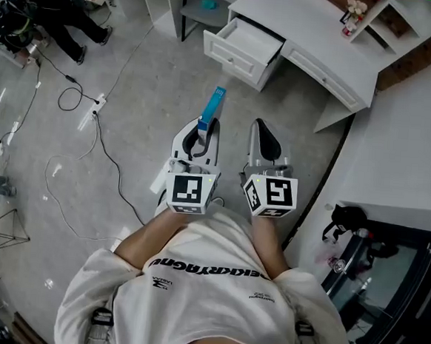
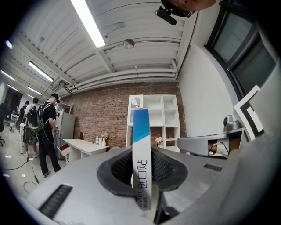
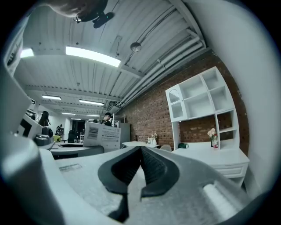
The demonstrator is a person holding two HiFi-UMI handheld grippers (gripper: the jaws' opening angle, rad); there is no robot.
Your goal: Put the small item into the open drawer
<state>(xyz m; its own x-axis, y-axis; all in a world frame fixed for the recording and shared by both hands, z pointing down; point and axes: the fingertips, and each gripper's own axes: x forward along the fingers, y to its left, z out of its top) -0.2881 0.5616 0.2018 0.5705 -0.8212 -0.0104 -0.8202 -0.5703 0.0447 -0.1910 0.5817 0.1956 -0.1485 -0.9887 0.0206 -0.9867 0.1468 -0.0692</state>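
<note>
A slim blue and white box [image 1: 212,106] sticks forward out of my left gripper [image 1: 201,134], whose jaws are shut on it. In the left gripper view the box [image 2: 141,154] stands upright between the black pads, with print down its white lower part. My right gripper [image 1: 261,135] is held beside the left one, its jaws shut with nothing between them; its pads [image 3: 151,169] meet in the right gripper view. The white desk's open drawer [image 1: 242,49] lies ahead across the floor, well beyond both grippers.
The white desk [image 1: 308,37] curves along a wall, with a small flower vase [image 1: 352,16] on top. Black cables [image 1: 102,145] and a power strip [image 1: 96,105] lie on the grey floor to the left. A person sits at the far left [image 1: 46,6]. A chair [image 1: 201,9] stands behind the drawer.
</note>
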